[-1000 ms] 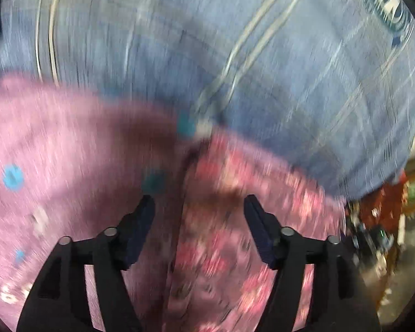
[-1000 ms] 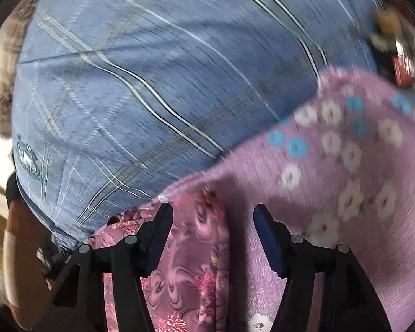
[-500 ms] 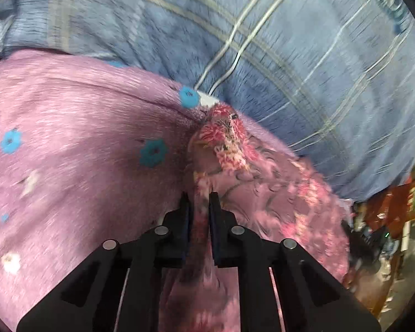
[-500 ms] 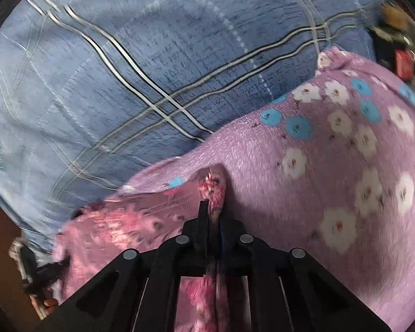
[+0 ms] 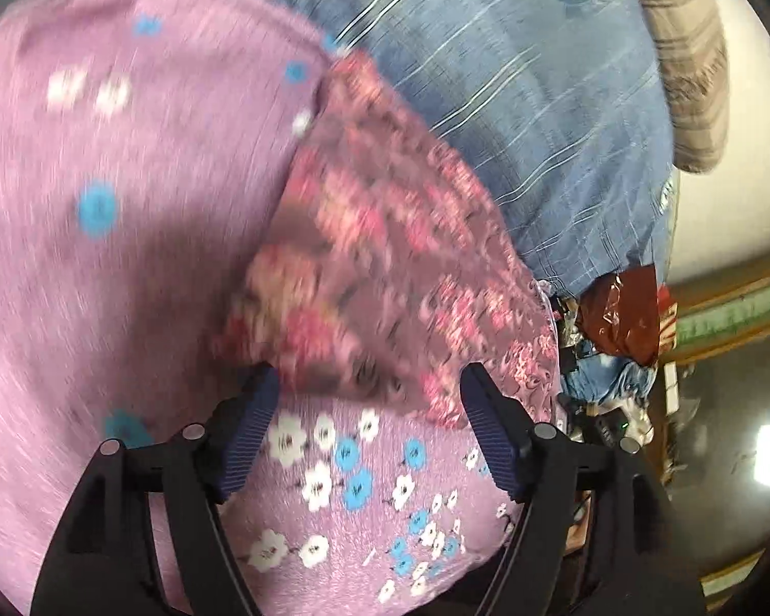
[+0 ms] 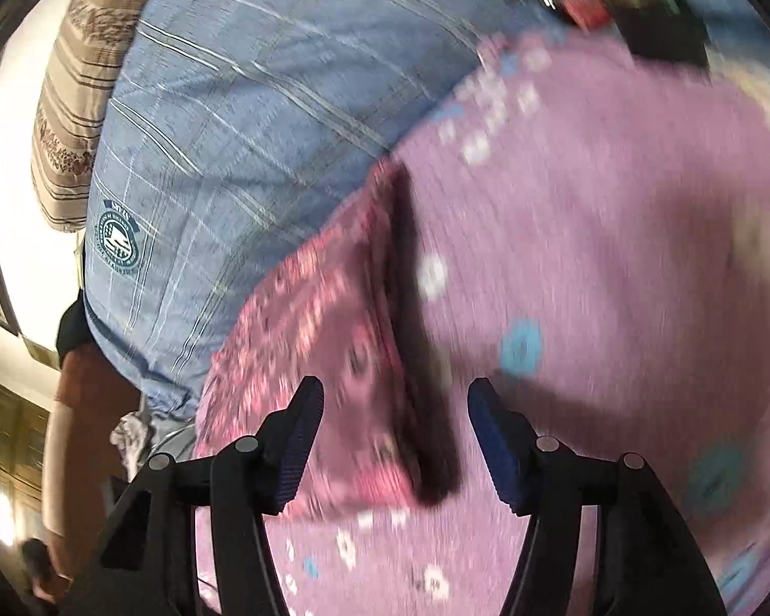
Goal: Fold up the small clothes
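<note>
One small garment (image 5: pixel 385 256) of dark rose cloth with a pink floral print lies just ahead of both grippers, folded over on itself. In the left wrist view its long axis runs from close before the left gripper (image 5: pixel 367 431) away toward the upper left, where it narrows to a corner; in the right wrist view it stretches from the right gripper (image 6: pixel 395 441) up and away, its folded edge casting a dark shadow on the side nearer the right finger. It rests on one lilac sheet (image 5: pixel 128 205) dotted with white and blue flowers, which spreads beneath and around both grippers. Beyond the garment lies one blue plaid cloth (image 6: pixel 241 118) with a round printed emblem. Both grippers' jaws have just been opening. The left gripper stands wide apart, the garment's near edge lying between its fingers but not pinched. The right gripper is likewise spread, the near end of the garment between its fingers, unheld.
</note>
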A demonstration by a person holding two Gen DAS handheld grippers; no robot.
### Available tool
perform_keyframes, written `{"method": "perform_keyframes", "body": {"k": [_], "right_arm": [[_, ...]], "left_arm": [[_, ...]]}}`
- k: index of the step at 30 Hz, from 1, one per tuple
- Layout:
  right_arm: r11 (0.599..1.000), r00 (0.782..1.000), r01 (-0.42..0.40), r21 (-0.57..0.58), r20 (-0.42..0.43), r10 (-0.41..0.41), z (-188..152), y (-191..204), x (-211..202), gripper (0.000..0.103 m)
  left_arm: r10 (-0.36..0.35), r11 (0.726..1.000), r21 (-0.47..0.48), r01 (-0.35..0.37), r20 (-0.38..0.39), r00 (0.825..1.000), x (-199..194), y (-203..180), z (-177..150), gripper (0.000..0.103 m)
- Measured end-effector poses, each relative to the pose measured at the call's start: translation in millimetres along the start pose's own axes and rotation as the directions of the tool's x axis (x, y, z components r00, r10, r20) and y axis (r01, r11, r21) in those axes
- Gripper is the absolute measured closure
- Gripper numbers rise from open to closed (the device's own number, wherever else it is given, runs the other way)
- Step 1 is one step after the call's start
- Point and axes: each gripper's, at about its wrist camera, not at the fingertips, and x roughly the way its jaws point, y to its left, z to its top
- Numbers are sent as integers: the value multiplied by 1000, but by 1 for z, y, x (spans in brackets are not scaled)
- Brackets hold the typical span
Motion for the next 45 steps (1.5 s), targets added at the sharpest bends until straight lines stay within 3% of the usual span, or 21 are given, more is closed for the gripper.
{"method": "perform_keyframes", "body": {"k": [3, 4, 5, 6, 7, 10, 13, 17, 20, 24, 26, 27, 28, 29, 31, 35, 39, 43, 44, 45], "right_arm": [[999, 999, -49, -18, 10, 49, -17, 2, 7, 46], [997, 998, -60, -54, 2, 60, -19, 10, 11, 52], [995, 997, -73, -70, -13, 72, -21, 14, 14, 81], [993, 998, -57, -102, -31, 54, -22, 23, 19, 96], [989, 1000, -14, -151, -24, 11, -21, 35, 17, 96], [967, 996, -3, -256, 87, 26, -15, 61, -15, 98], [957, 988, 35, -287, 156, 11, -6, 68, -41, 98], [957, 991, 114, -267, 93, -92, -19, 47, -20, 99], [951, 982, 189, -245, 40, -185, -30, 20, 0, 98], [968, 988, 152, -200, 43, -147, -24, 20, -11, 90], [972, 988, 138, -190, 94, -122, -10, 27, -25, 83], [974, 987, 132, -183, 118, -111, -4, 29, -29, 71], [976, 985, 128, -174, 138, -105, 3, 31, -32, 63], [979, 983, 127, -159, 153, -103, 14, 35, -31, 51], [982, 985, 119, -149, 143, -98, 27, 41, -22, 49], [988, 990, 117, -98, 89, -108, 62, 47, 19, 49], [989, 989, 133, -68, 76, -128, 86, 47, 49, 49], [984, 986, 163, -66, 38, -161, 107, 47, 82, 49], [981, 985, 174, -80, 19, -174, 111, 48, 92, 49], [977, 982, 186, -104, 2, -187, 114, 50, 103, 57]], "left_arm": [[18, 997, -77, -19, -15, 1000, 32, -3, 6, 34], [21, 996, -89, -21, -5, 1000, 24, 2, 5, 48], [31, 994, -108, -30, 11, 999, 27, 1, 11, 81], [40, 992, -123, -38, 18, 999, 27, 0, 12, 95], [23, 990, -140, -18, 32, 999, 22, -1, 12, 98], [41, 997, -75, -32, 115, 993, 3, -23, 7, 98], [59, 998, -43, -54, 131, 990, 2, -32, -2, 98], [126, 990, -72, -119, 88, 988, 17, -13, -15, 98], [104, 989, -109, -99, 32, 994, 23, 5, -20, 97], [42, 998, 48, -44, 40, 998, -5, -14, -25, 97], [-21, 990, 141, 10, 78, 997, -27, -32, -23, 85], [-30, 987, 159, 14, 96, 995, -32, -37, -20, 80], [-27, 984, 179, 5, 123, 992, -38, -44, -14, 64], [10, 981, 190, -40, 158, 987, -42, -53, -3, 46], [65, 976, 196, -100, 176, 982, -35, -63, 23, 38], [165, 973, 148, -179, 103, 981, 4, -62, 81, 38], [308, 946, 92, -312, 57, 950, 53, -52, 128, 38], [329, 942, 73, -328, -5, 944, 93, -46, 147, 40], [329, 939, 102, -328, 2, 944, 99, -51, 147, 51], [332, 934, 136, -331, 18, 943, 102, -57, 148, 68]]}}
